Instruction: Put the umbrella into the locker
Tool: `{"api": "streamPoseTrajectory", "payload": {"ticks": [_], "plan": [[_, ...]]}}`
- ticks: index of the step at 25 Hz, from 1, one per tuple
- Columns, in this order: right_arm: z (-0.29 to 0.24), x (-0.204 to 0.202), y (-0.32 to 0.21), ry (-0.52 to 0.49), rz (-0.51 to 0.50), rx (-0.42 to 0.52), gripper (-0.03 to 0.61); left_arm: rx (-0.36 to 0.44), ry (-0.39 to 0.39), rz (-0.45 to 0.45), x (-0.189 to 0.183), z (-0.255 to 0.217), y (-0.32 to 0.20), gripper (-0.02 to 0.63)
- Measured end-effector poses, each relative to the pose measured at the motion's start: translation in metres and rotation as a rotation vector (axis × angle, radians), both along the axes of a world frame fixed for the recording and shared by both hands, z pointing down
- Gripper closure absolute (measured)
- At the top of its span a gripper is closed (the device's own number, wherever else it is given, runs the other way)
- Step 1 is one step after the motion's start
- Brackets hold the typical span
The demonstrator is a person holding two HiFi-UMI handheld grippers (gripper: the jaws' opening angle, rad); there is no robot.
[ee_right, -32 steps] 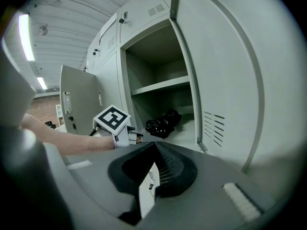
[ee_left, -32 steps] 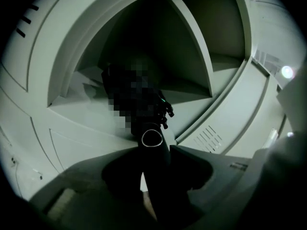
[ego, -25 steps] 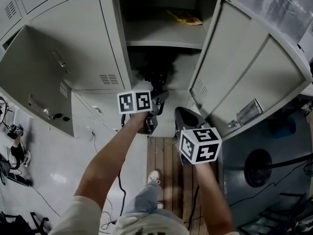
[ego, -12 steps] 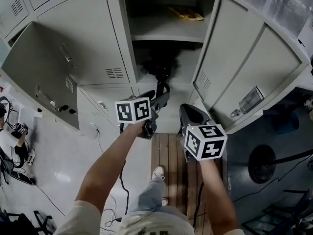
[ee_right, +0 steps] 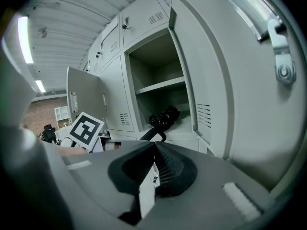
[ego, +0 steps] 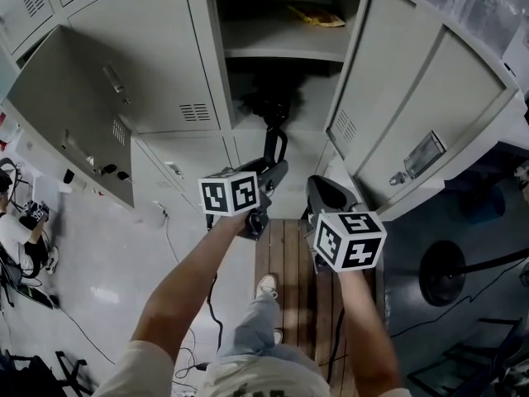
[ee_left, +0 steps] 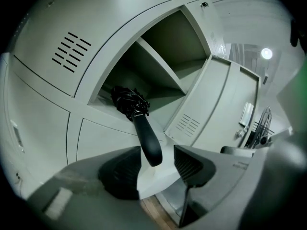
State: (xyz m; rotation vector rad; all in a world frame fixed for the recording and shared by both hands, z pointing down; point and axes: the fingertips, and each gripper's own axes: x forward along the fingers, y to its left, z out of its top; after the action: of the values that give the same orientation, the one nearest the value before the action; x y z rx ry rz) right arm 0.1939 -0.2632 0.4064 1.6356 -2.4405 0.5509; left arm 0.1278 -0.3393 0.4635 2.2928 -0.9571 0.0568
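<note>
A black folded umbrella (ego: 266, 106) lies in the lower compartment of the open locker (ego: 281, 52), with its handle (ego: 274, 145) sticking out over the sill. My left gripper (ego: 271, 172) sits just in front of the handle. In the left gripper view the handle tip (ee_left: 149, 145) lies between the jaws of the left gripper (ee_left: 157, 150). Those jaws are closing and the pads do not press on the handle. My right gripper (ego: 321, 193) hovers to the right, shut and empty. In the right gripper view the umbrella (ee_right: 163, 118) shows beyond the right gripper (ee_right: 154, 145).
The locker's door (ego: 413, 98) swings open to the right, and a neighbouring door (ego: 66, 114) hangs open at the left. A yellow item (ego: 316, 16) rests on the upper shelf. Wooden planks (ego: 289, 263) lie underfoot, with cables and a seated person (ego: 16, 238) at the far left.
Both grippers have drawn back from the locker. The left gripper has come off the umbrella, whose handle now shows between it and the sill.
</note>
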Motion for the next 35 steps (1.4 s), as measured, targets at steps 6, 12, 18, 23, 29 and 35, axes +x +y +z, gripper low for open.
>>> {"api": "streamPoseTrajectory", "payload": {"ticks": [6,12,18,23,29,35], "plan": [[0.001,0.007,0.001,-0.006,0.010,-0.006,0.584,-0.014,-0.047,-0.043,-0.005,0.001,-0.003,0.480],[-0.007,0.013,-0.008,-0.013,0.020,0.010,0.584,0.043,-0.101,-0.058,-0.005,-0.017,-0.017,0.488],[-0.010,0.013,-0.024,-0.011,0.024,0.011,0.586,0.059,-0.089,-0.071,-0.002,-0.035,-0.045,0.489],[-0.013,0.016,-0.043,0.003,0.031,0.014,0.586,0.067,-0.106,-0.062,0.007,-0.034,-0.073,0.491],[-0.010,0.022,-0.061,0.015,0.033,0.002,0.585,0.053,-0.115,-0.058,0.022,-0.030,-0.103,0.491],[-0.006,0.025,-0.069,0.013,0.036,-0.009,0.584,0.059,-0.113,-0.051,0.025,-0.028,-0.112,0.488]]}}
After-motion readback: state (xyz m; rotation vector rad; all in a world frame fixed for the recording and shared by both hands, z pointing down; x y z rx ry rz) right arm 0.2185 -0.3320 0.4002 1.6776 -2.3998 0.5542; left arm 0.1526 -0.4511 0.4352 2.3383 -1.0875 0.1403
